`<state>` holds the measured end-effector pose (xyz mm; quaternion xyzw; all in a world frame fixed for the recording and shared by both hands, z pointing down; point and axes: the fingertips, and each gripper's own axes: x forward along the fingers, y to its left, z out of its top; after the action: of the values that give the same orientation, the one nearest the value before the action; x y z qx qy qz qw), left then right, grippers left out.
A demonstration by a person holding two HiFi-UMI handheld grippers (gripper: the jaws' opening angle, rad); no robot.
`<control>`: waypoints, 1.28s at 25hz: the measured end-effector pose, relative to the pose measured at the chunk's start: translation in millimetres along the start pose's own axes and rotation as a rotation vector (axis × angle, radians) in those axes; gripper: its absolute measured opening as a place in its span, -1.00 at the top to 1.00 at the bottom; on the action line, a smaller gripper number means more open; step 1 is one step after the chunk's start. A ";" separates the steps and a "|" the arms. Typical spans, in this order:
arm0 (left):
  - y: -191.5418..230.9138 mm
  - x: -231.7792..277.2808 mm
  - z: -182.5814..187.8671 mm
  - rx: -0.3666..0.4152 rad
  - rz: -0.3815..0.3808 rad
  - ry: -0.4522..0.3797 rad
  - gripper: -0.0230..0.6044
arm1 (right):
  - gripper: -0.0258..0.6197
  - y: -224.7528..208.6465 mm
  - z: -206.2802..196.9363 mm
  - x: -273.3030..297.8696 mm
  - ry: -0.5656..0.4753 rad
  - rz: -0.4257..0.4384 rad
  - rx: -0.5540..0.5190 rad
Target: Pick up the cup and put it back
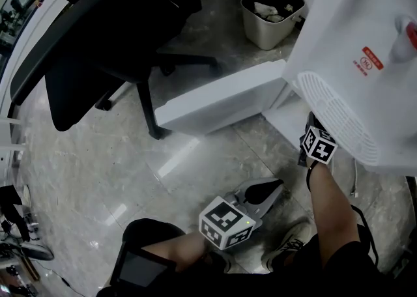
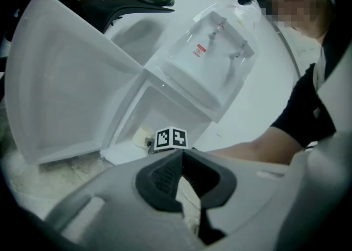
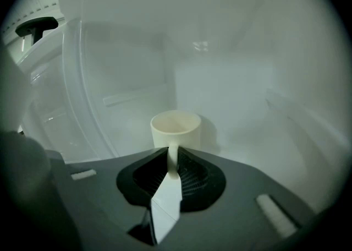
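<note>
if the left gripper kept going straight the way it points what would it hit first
Probably the marker cube on the right gripper, just beyond the left gripper's closed fingers, in front of the open cabinet. Depth is unclear.

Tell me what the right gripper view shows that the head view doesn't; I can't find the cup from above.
Only the right gripper view: the cream cup inside the white dispenser, its handle pinched by the right claw. Only the head view: the black office chair, the waste bin, the open door and the left claw, shut and empty. Both: the right claw and the white dispenser.
</note>
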<state>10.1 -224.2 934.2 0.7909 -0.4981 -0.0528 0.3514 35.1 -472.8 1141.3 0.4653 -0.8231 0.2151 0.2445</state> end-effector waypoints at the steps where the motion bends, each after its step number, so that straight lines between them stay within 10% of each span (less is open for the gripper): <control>1: 0.1 0.6 0.2 0.004 -0.004 0.000 0.91 | 0.75 0.0 0.6 0.8 0.000 -0.004 0.002; 7: 7.9 1.0 -2.7 0.007 0.010 0.008 0.91 | 0.72 1.9 4.6 -0.7 -0.023 -0.030 -0.061; 13: 8.1 6.4 -0.6 -0.002 0.008 0.005 0.91 | 0.27 0.8 10.1 -16.5 -0.089 -0.046 -0.011; 19: 16.9 3.8 10.5 -0.070 0.064 -0.031 0.91 | 0.69 18.4 -2.2 -71.1 -0.044 -0.084 -0.053; 27: -55.9 -39.0 19.9 -0.056 0.106 -0.044 0.91 | 0.90 101.0 20.7 -196.1 0.201 0.201 -0.118; 32: -161.4 -126.2 42.6 -0.236 0.133 -0.020 0.91 | 0.89 154.6 88.7 -336.8 0.317 0.436 -0.104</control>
<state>50.0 -100.1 770.5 0.7088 -0.5431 -0.0955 0.4400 33.2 -228.5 848.9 0.2246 -0.8651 0.2902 0.3420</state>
